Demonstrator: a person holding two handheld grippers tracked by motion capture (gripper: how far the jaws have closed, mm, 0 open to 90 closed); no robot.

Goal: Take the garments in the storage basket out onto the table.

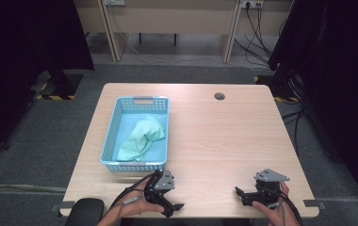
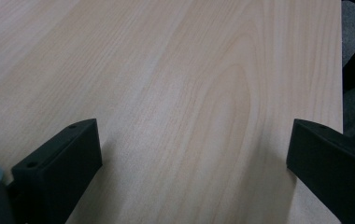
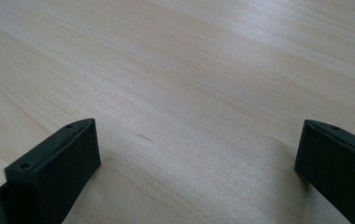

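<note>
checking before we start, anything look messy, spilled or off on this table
Nothing stands out. The green cloth lies crumpled inside the blue basket, which sits squarely on the table. The left gripper and right gripper rest open near the front edge.

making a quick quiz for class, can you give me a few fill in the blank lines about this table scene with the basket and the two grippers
1. The green cloth lies inside the ____ basket.
2. The jaws of the left gripper stand ____, with nothing between them.
3. Both the left gripper and the right gripper are near the ____ edge of the table, on the person's side.
4. The basket sits on the ____ half of the table in the high view.

Missing words: blue; open; near; left
</note>
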